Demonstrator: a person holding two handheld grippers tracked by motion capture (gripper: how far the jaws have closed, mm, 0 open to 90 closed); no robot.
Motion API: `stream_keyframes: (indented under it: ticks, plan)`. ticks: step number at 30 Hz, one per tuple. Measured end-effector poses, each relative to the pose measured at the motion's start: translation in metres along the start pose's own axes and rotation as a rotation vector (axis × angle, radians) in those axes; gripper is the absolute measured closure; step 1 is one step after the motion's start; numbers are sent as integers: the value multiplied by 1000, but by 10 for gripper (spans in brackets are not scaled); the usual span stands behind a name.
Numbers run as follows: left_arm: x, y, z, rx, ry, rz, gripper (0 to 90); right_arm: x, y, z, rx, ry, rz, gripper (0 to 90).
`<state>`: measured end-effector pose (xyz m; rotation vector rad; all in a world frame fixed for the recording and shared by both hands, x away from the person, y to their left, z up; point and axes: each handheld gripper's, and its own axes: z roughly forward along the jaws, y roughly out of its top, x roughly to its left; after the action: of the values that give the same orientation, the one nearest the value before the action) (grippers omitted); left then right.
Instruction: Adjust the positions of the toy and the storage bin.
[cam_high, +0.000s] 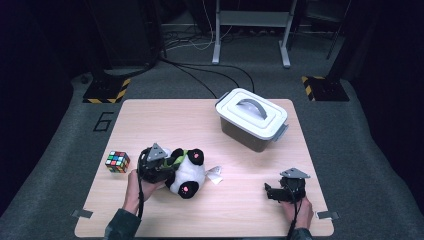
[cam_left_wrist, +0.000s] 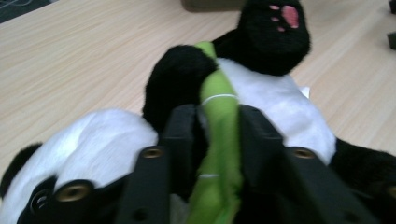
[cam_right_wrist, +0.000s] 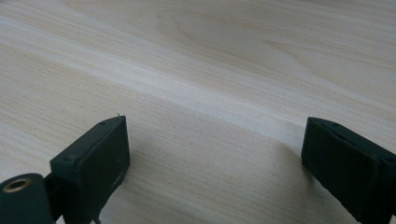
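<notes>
The left gripper (cam_left_wrist: 215, 140), a black two-jaw tool held in the person's left hand (cam_high: 134, 187), is seen closed around the green fabric strip (cam_left_wrist: 219, 121) worn by a soft black-and-white plush panda (cam_high: 186, 172); in the left gripper view the strip runs up between the two jaws and is pinched there, with white and black fur bulging on both sides. The panda lies on its side on the pale wooden table (cam_high: 165, 120), left of centre and near the person's edge, one pink-padded black paw (cam_left_wrist: 275, 35) pointing away from the gripper.

To the left of the toy, a multicoloured puzzle cube (cam_high: 117, 161) stands apart and untouched. A small white tag (cam_high: 215, 175) is seen at the panda's right side.

The toy is judged light, soft and easily squashed, with nothing about it that could break. Its fur is likely to give under the pads, so a shallow pinch on the rounded body could slip off. The strip offers a thin, firm fold that fills the jaws well, though the body may be expected to swing and droop beneath it when lifted; a limb or the neck would serve equally.

Further right, a white lidded plastic box (cam_high: 252, 120) with a grey handle sits at the far edge, its lid on. The right gripper (cam_right_wrist: 215, 163) rests low over bare table at the near right, jaws spread wide and holding nothing.
</notes>
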<state>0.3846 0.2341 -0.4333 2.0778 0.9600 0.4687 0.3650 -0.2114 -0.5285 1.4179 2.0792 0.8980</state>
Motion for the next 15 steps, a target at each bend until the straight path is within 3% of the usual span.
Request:
stream_keyframes:
  ticks: [3, 5, 8, 12, 15]
  plan:
    - [2, 1, -7, -24, 16, -14, 350, 0, 0, 0, 0, 2, 0, 72]
    - [4, 2, -11, -25, 36, -27, 274, 0, 0, 0, 0, 2, 2, 72]
    - [5, 1, -15, -15, 81, -66, 252, 0, 0, 0, 0, 2, 2, 72]
    - [-3, 3, -14, -15, 140, -112, 259, 0, 0, 0, -1, 2, 2, 72]
    - [-11, 5, -8, -13, 148, -147, 287, 0, 0, 0, 0, 0, 2, 72]
